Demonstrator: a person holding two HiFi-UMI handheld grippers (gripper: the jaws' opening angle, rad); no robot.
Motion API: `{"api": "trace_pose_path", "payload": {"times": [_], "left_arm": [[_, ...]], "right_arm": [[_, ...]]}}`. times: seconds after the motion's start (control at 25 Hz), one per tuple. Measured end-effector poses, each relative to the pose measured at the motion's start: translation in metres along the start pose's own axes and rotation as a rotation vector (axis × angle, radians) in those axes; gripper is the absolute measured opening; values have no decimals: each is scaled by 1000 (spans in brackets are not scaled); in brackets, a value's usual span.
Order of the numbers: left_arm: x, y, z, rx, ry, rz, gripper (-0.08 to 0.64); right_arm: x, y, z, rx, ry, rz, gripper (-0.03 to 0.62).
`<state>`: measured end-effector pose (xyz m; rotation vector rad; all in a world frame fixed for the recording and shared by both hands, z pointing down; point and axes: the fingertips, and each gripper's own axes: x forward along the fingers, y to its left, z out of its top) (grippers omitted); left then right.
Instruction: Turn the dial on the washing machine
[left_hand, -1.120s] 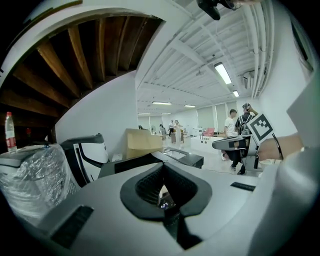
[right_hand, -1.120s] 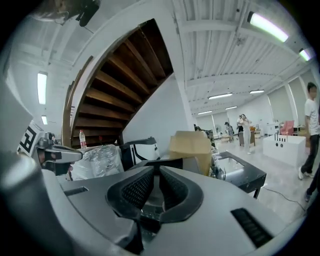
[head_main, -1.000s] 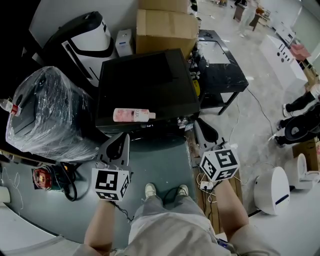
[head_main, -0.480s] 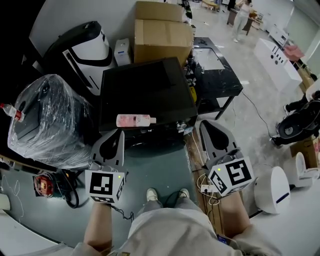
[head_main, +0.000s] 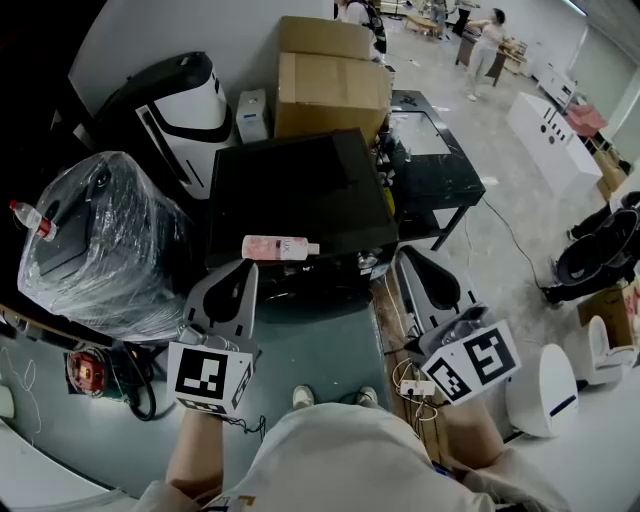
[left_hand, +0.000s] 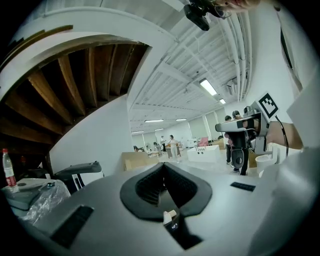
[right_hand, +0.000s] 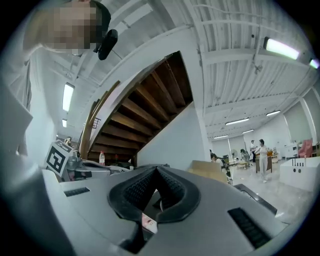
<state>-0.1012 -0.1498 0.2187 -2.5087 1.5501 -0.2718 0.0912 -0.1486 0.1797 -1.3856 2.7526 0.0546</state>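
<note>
Two changes: both tools sit higher and closer under my head camera than a second ago, and their marker cubes look larger.
Left gripper (head_main: 247, 270): jaws pressed together with nothing between them. It hangs just short of the machine's front, left of centre.
Right gripper (head_main: 407, 256): jaws also together and empty, just off the machine's front right corner.
Washing machine (head_main: 290, 185): a black box straight ahead. Neither tool touches it.
Front-edge controls (head_main: 366, 264): small shiny parts near the right corner. I take the dial to be among them, but it is too small to pick out.
Pink bottle (head_main: 280, 247): lies on its side on the lid's front edge, between my two tips.
Cardboard boxes (head_main: 330, 80): stacked behind the machine.
Meaning for the task: no turning has begun. I read the lift as getting to panel height. The right tool is nearer and would have to open before it could pinch a knob.
</note>
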Motion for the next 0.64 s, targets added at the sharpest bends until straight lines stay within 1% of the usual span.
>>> {"api": "trace_pose_path", "payload": {"times": [0.2, 0.36, 0.52, 0.64], "left_arm": [[-3, 4, 4, 10, -16, -4, 20], [-6, 6, 5, 0, -17, -1, 20], [-6, 8, 1, -2, -5, 6, 20], [-6, 9, 3, 0, -11, 12, 20]], "right_arm": [[1, 10, 6, -55, -7, 18, 28], [2, 14, 8, -45, -2, 43, 28], [6, 13, 5, -110, 19, 37, 28], [8, 12, 7, -122, 21, 40, 28]]}}
